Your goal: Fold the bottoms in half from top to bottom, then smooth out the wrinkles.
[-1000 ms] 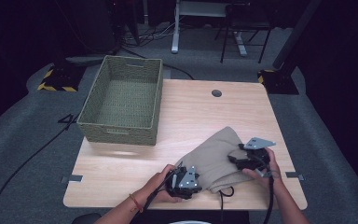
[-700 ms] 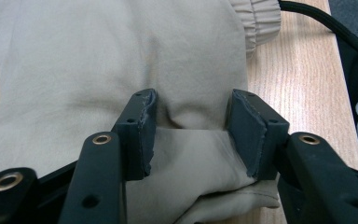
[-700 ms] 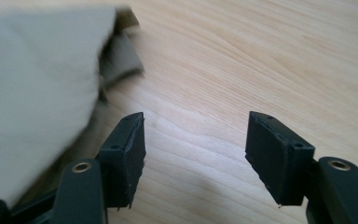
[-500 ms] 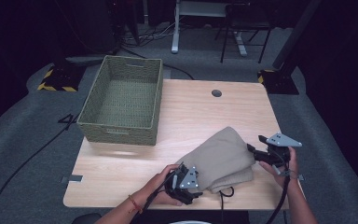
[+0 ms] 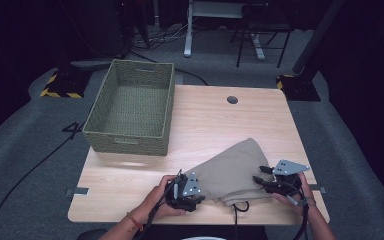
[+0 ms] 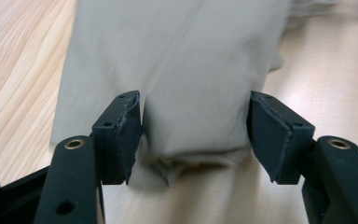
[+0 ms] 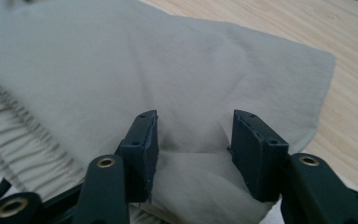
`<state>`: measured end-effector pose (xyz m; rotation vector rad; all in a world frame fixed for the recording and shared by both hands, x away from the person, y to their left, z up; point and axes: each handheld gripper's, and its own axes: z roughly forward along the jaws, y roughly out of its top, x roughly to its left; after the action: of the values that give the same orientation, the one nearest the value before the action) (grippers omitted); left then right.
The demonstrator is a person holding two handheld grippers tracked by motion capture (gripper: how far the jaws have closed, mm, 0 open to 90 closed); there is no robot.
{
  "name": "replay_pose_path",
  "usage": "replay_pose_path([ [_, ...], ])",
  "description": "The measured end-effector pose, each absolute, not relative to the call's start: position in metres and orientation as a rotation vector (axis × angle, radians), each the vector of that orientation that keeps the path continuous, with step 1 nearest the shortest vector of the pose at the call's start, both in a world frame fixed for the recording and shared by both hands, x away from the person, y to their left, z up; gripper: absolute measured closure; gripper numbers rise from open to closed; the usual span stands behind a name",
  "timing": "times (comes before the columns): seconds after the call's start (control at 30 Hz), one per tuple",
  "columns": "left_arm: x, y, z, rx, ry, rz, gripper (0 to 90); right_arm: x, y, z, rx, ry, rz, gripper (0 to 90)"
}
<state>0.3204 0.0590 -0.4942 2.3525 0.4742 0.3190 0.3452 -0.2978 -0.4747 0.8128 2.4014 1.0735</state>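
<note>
— Since half a second ago, what has moved?

— Mostly the right gripper [image 5: 266, 181]: it stood off the cloth's right edge, raised, and has now come back in low against that edge. Its hand [image 5: 296, 194] sits just behind it. Left gripper [image 5: 195, 195] has stayed at the cloth's near-left corner.

— And the cloth itself?

— Beige cloth [image 5: 232, 170] lies folded on the table [image 5: 130, 177], in front of and to the right of the woven basket [image 5: 132, 107], well apart from it. A dark drawstring loops out from under the cloth's near edge.

— How do the tongs stand?

— In the left gripper view the left gripper [image 6: 193, 135] has its jaws spread wide, with a bunched fold of the cloth [image 6: 182, 70] lying between them; the pads [image 6: 123, 133] touch the fabric on one side but do not pinch it. In the right gripper view the right gripper [image 7: 193, 149] is parted too, a bit narrower, with the cloth [image 7: 144, 70] humped up between the pads [image 7: 251, 149]; neither side clamps it

— The basket?

— Behind the cloth, towards the table's far-left
</note>
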Motion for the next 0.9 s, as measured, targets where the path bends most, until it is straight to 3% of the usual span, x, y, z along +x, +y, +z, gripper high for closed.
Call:
replay_pose_path([
  [0.27,0.339,0.056,-0.497,2.330,0.530,0.375,33.2,0.336,-0.301,-0.478,0.852,2.389,1.075,51.3],
  [0.5,0.347,0.054,-0.500,2.326,0.548,0.340,26.2,0.331,-0.306,-0.478,0.882,2.389,1.073,50.3],
  [0.67,0.343,0.060,-0.490,2.308,0.531,0.333,21.4,0.329,-0.310,-0.469,0.870,2.347,1.125,38.7],
  [0.9,0.338,0.087,-0.453,2.154,0.603,0.410,21.1,0.327,-0.331,-0.449,0.901,2.191,1.278,33.9],
])
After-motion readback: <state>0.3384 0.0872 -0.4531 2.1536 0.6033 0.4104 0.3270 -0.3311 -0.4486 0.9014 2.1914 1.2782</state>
